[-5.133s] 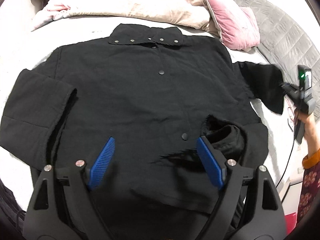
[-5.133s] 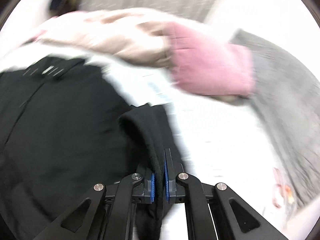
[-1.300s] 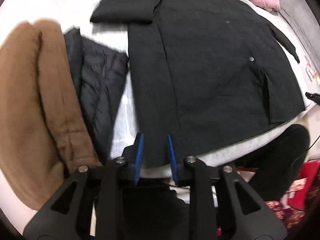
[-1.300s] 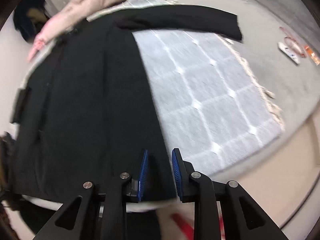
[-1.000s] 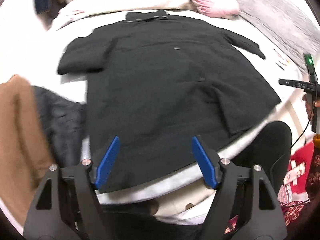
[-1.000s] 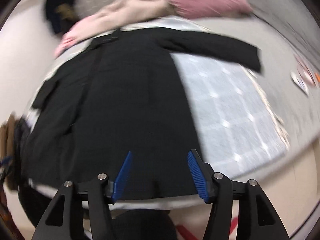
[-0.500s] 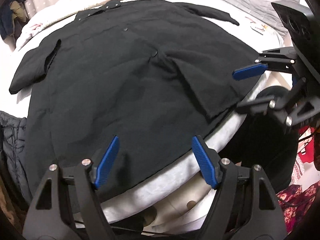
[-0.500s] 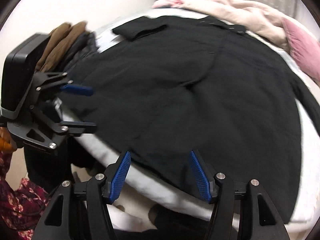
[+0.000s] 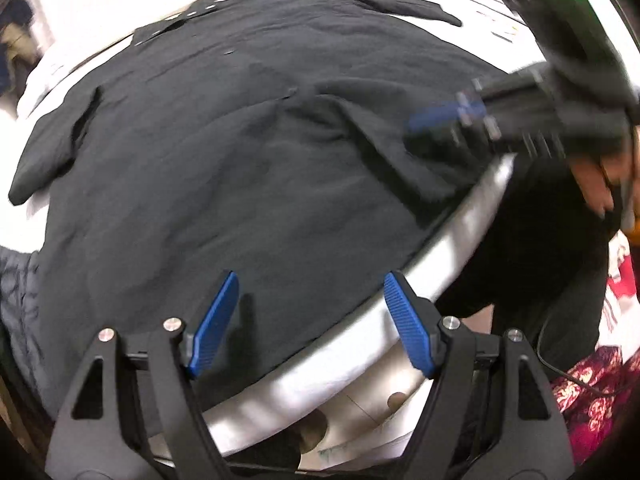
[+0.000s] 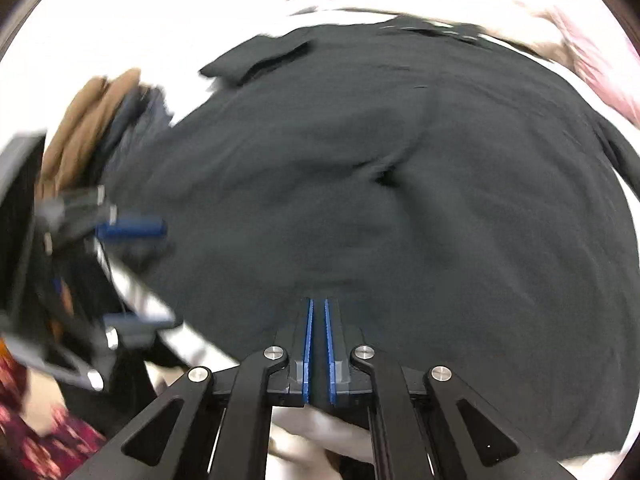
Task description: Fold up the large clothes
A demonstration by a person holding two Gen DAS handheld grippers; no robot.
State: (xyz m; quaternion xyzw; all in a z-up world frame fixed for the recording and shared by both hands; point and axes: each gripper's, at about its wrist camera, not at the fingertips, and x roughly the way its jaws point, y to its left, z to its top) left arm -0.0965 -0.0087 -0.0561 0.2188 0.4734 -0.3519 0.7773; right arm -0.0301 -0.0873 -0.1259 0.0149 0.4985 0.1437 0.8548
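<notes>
A large black coat (image 9: 240,152) lies spread flat on the bed, collar far away, hem toward me; it fills the right wrist view (image 10: 400,184). My left gripper (image 9: 310,280) is open, its blue fingers straddling the coat's hem near the bed edge. My right gripper (image 10: 317,308) is shut on the coat's hem, with black cloth between the pads. The right gripper also shows in the left wrist view (image 9: 448,120), low at the coat's right hem. The left gripper shows blurred in the right wrist view (image 10: 136,276), open.
A brown coat (image 10: 84,120) and a dark quilted jacket (image 9: 16,292) lie left of the black coat. Pink and cream bedding (image 10: 592,48) is piled at the bed's far end. The grey bed edge (image 9: 440,256) runs across below the hem.
Both grippers have dropped toward the coat's hem. The right gripper was open half a second ago and has shut on the hem. The left gripper stays open.
</notes>
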